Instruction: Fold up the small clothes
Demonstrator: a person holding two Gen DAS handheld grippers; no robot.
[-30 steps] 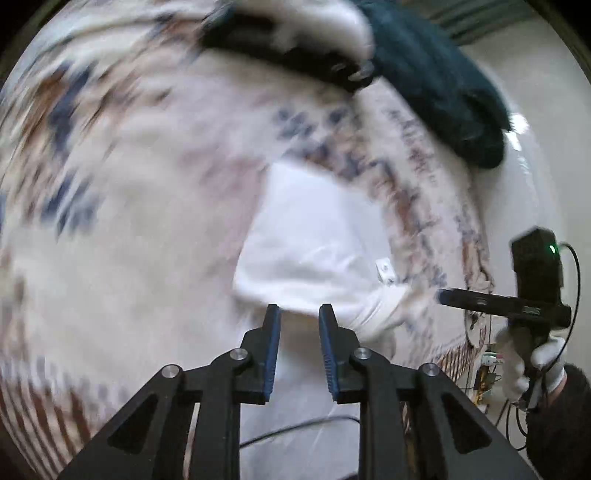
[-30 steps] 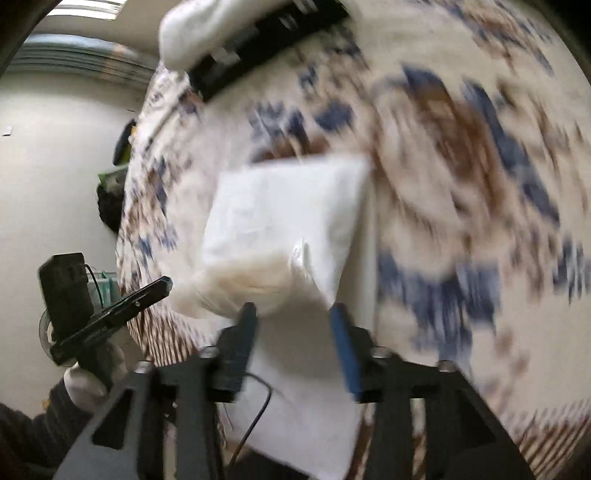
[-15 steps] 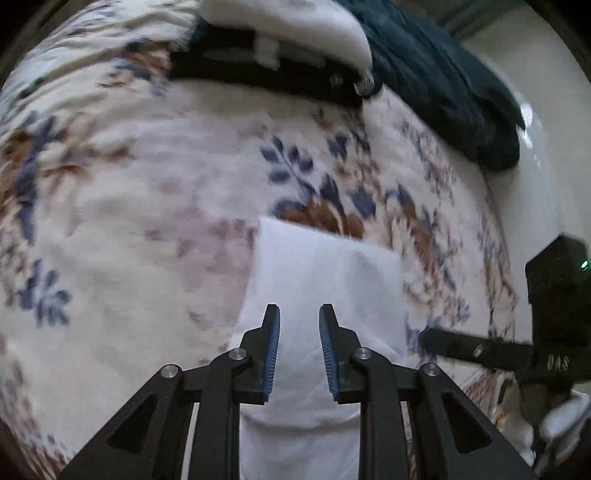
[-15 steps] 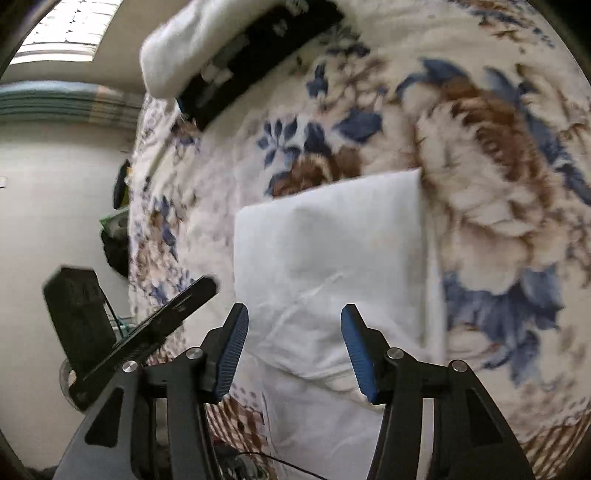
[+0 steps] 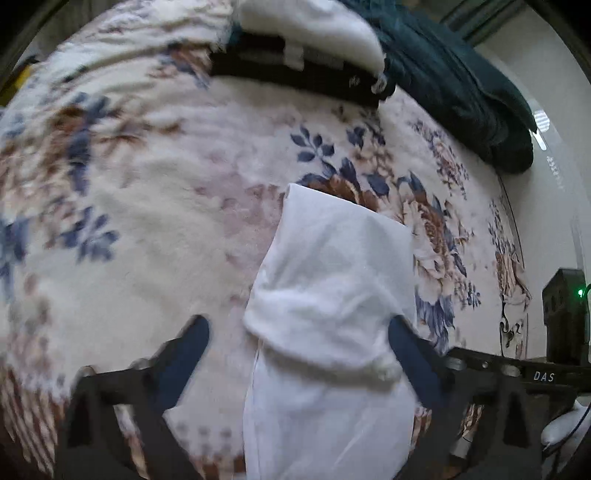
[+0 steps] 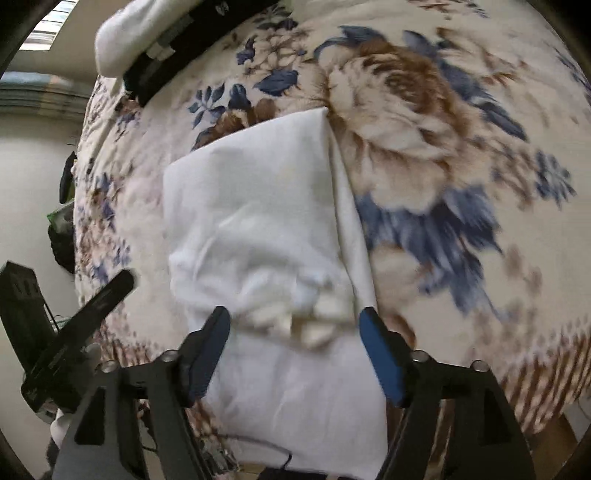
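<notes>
Floral blanket [image 5: 155,236], cream with blue and brown blooms, is covering the whole work surface and filling most of both views. A white garment [image 5: 332,295] is lying folded on it in the middle of each frame, its far half doubled over the near half, with a rumpled fold edge sitting low in the centre. The left gripper [image 5: 299,332] is hovering over that rumpled edge with its jaws spread wide, one on each side of the cloth and gripping nothing. The right gripper [image 6: 293,325] is doing the same in its own view, jaws released and straddling the white garment [image 6: 258,206]. At the top of the left view a black strap [image 5: 295,70] is lying across the blanket with a white bundle [image 5: 314,26] behind it, and a dark teal cloth [image 5: 461,85] is heaped in the upper right. The other gripper is showing at each view's outer lower edge, beside the pale wall [image 6: 33,155].
</notes>
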